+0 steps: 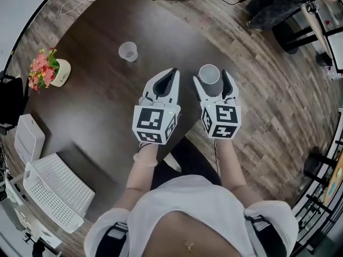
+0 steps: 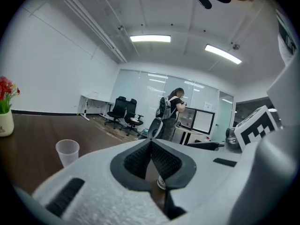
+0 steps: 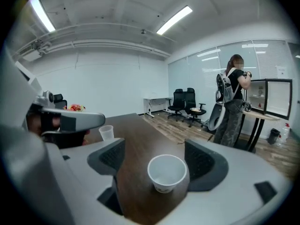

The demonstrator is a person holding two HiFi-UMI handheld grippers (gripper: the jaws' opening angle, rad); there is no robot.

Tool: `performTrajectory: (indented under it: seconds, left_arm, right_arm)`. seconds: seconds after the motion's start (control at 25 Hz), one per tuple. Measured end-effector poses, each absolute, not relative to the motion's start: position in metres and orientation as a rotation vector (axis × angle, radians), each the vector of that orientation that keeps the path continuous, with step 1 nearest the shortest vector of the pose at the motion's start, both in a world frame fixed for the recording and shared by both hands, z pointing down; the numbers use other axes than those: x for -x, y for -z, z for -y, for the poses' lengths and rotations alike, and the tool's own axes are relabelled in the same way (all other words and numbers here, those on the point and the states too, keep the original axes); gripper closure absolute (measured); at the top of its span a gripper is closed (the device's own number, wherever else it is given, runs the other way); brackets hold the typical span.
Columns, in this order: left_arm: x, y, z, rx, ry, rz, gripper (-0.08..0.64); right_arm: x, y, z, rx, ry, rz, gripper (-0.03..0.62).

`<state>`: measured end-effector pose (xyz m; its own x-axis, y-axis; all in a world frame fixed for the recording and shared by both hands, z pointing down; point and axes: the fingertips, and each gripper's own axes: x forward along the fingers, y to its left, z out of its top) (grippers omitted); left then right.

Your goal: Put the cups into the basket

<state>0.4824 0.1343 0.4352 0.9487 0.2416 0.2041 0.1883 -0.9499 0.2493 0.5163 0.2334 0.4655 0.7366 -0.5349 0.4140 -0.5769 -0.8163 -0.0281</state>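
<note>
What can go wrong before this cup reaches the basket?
1. The cup stands between the open jaws of the right gripper, near the edge of the table; an off-centre close may tip it or push it off.
2. The basket lies far to the left, so the carry may cross the shut left gripper.

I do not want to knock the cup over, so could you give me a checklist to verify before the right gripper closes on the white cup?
1. The white cup stands between the jaws of the right gripper: ok.
2. Jaws open wider than the cup: ok.
3. Cup centred between the pads: not ok, it sits close to one pad.
4. Cup upright, mouth up: ok.
5. The left gripper is shut, empty and beside the grasp, not in it: ok.
6. The basket has its opening facing up: cannot tell.
</note>
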Motion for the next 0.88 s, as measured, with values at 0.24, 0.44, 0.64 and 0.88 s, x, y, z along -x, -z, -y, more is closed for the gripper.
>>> performTrajectory:
  seconds: [0.24,0.44,0.64,0.88]
  left_arm:
    - [-0.500,-0.467,-0.142,-2.855,-0.417,-0.344,0.549]
    - [-0.505,-0.486,-0.141,-2.853,-0.495,-0.326,0.549]
    - [-0.505,-0.495,-0.135,-2.850,-0.516,-0.303,0.549]
    - [-0.504,-0.500,-0.128,-2.843,-0.532,-0.294,0.549]
  right_arm:
    - [-0.535,-0.515,-0.245,-2.777,-0.795,0.920,0.195]
    - [-0.547,-0.542,-0.243,-2.745,-0.855,0.914,0.195]
    - [-0.552,-0.554,-0.237,-2.722,-0.865,0.930,0.195]
    - [-0.552,-0.559,-0.231,-2.719,-0.858,0.923,0.196]
